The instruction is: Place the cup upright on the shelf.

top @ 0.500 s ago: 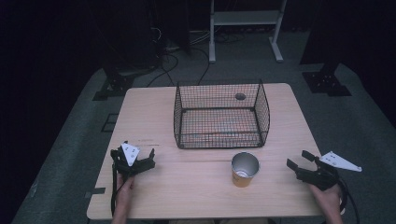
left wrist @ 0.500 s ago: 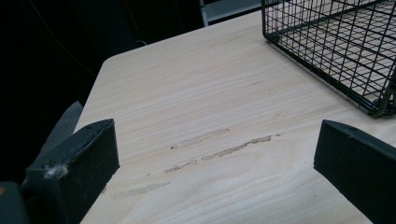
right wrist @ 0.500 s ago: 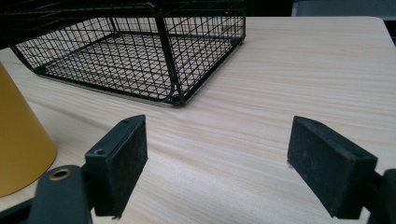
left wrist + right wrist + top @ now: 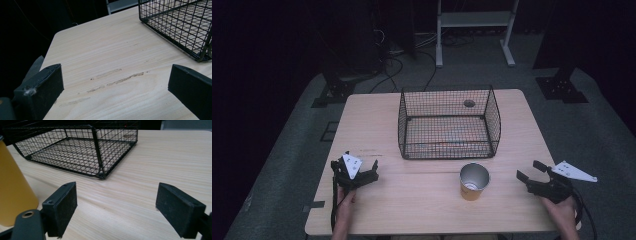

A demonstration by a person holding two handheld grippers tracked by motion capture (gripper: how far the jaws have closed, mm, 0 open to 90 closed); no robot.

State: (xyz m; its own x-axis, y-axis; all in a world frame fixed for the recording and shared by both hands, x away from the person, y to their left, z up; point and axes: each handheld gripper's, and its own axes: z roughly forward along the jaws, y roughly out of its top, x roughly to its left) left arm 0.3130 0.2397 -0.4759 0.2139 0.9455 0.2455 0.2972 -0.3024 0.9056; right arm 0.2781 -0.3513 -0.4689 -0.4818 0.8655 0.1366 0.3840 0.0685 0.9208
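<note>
Both tongs, left and right, gape empty on the desk; reaching the yellow metal-lined cup looks next.

— Where is your high view looking from?
— From above your edge of the worktop, facing forward and down, far enough back to take in all four corners and the floor beyond.
— And your left claw view?
— Low and close over the worktop's left part, facing the far left corner, with the wire basket at its right.
— Your right claw view?
— Also low and close, facing the far edge. It shares the basket's near corner and the yellow cup with the high view.
</note>
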